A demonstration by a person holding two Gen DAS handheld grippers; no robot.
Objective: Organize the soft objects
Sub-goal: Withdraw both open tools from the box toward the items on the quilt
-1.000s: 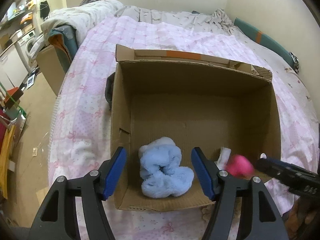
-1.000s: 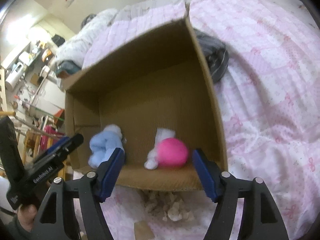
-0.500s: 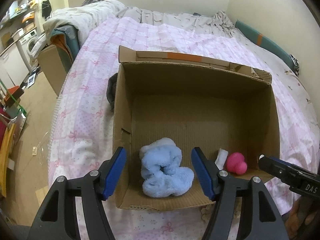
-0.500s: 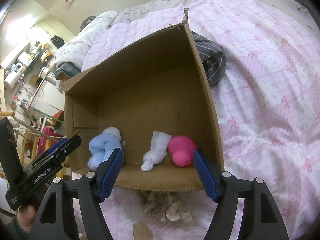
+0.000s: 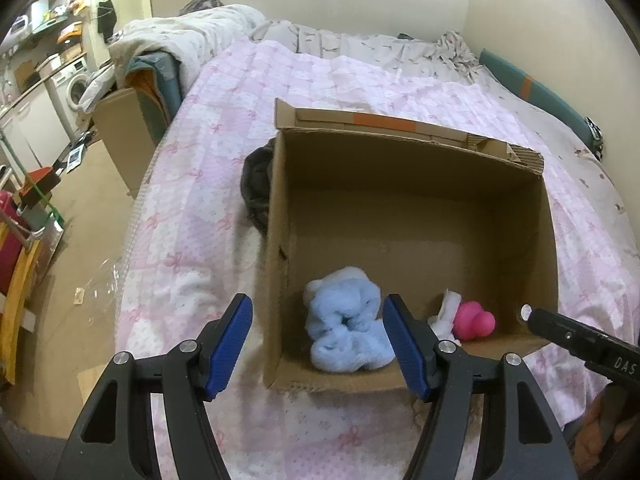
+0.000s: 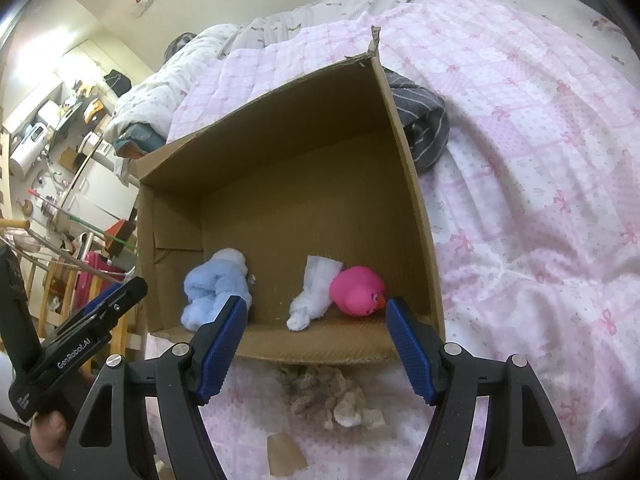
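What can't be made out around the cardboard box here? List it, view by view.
- Dark striped cloth: the cardboard box wall hides most of it in both views.
- Tan crumpled clump: right wrist view only; what it is can't be told.
- White cloth: left hand-held gripper finger partly covers it in the left wrist view.

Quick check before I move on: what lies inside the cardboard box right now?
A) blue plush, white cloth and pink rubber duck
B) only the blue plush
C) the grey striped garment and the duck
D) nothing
A: the blue plush, white cloth and pink rubber duck all lie along the near wall of the cardboard box, while the grey striped garment stays outside on the bed.
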